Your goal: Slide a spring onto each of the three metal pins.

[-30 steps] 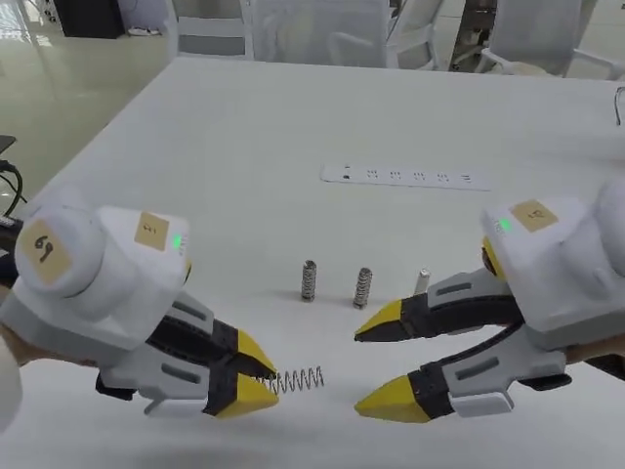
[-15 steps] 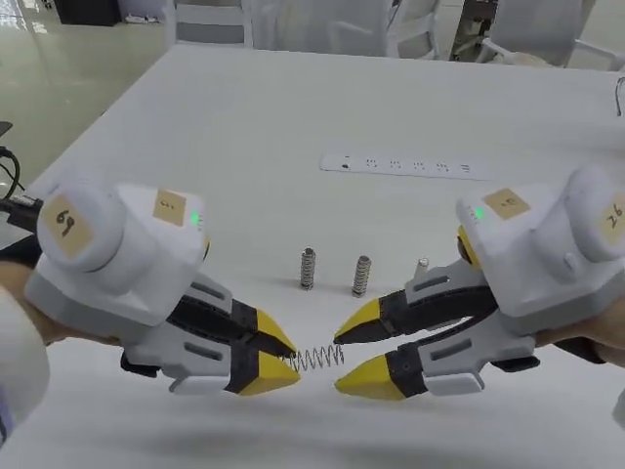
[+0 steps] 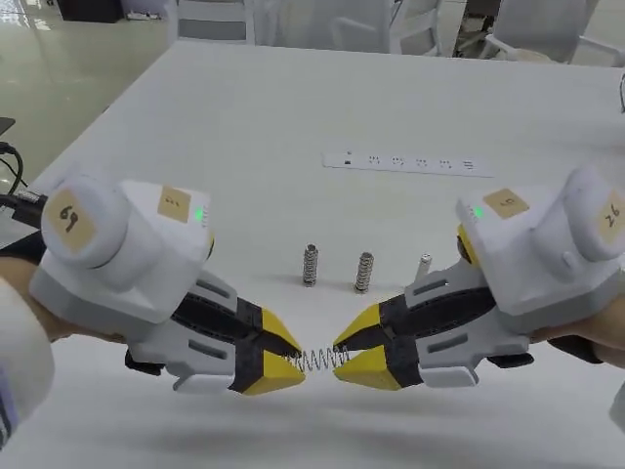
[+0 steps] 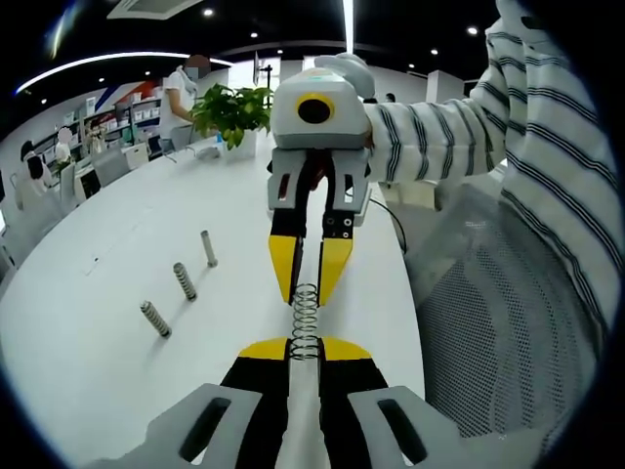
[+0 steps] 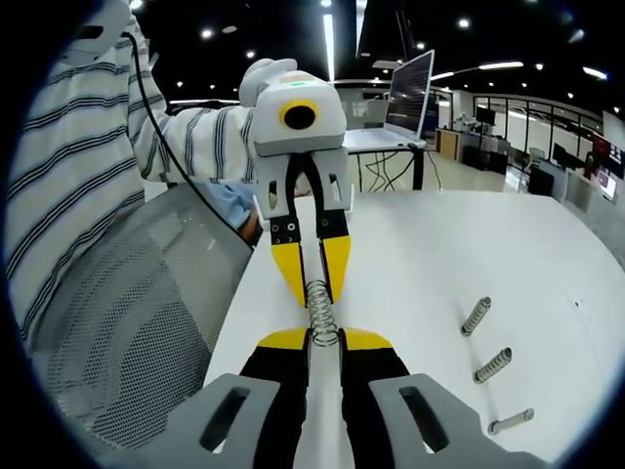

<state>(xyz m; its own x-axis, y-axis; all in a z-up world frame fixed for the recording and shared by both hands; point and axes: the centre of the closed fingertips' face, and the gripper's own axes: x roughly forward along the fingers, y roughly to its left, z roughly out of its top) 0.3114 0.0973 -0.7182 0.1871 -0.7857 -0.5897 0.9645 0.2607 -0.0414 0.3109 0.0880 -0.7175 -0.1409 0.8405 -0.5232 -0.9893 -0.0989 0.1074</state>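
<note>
Spring [image 3: 317,358] between both hand-held grippers [image 3: 293,362] [image 3: 340,358]

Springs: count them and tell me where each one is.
3. A loose spring is gripped between the left gripper and right gripper; a second spring and third spring stand upright beside a bare pin.

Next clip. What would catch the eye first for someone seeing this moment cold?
Two grippers meet nose to nose near the front of the white table: the left gripper and the right gripper each pinch one end of a loose spring held between their jaws. Just beyond stand three pins in a row, the left pin and middle pin already wearing springs, the right pin bare.
</note>
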